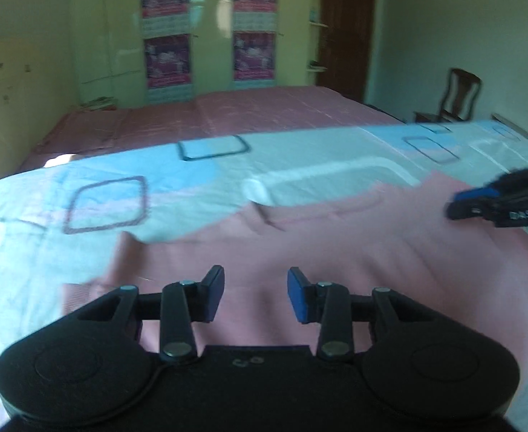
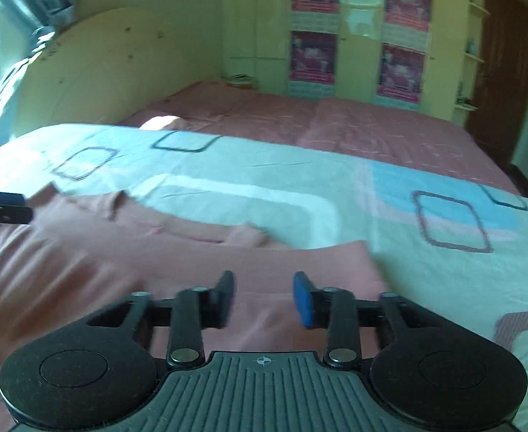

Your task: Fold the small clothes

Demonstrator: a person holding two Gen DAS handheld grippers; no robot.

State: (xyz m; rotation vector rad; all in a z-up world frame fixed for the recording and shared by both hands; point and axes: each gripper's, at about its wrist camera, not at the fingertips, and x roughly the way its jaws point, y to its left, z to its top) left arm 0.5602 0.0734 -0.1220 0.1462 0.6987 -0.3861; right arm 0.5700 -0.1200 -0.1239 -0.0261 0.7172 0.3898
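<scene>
A pink garment (image 1: 336, 248) lies spread flat on the patterned bedsheet (image 1: 199, 176); it also shows in the right wrist view (image 2: 156, 252). My left gripper (image 1: 256, 295) is open and empty, hovering just above the garment's near part. My right gripper (image 2: 264, 298) is open and empty over the garment's right near edge. The right gripper shows at the right edge of the left wrist view (image 1: 455, 207). The left gripper shows at the left edge of the right wrist view (image 2: 15, 212). Both views are blurred.
The light blue and white sheet (image 2: 426, 216) with square outlines covers the near bed. A pink bedspread (image 1: 228, 111) lies beyond. A wardrobe with posters (image 1: 206, 28) stands at the back, a wooden chair (image 1: 455, 97) at the right, a headboard (image 2: 120, 64) at the left.
</scene>
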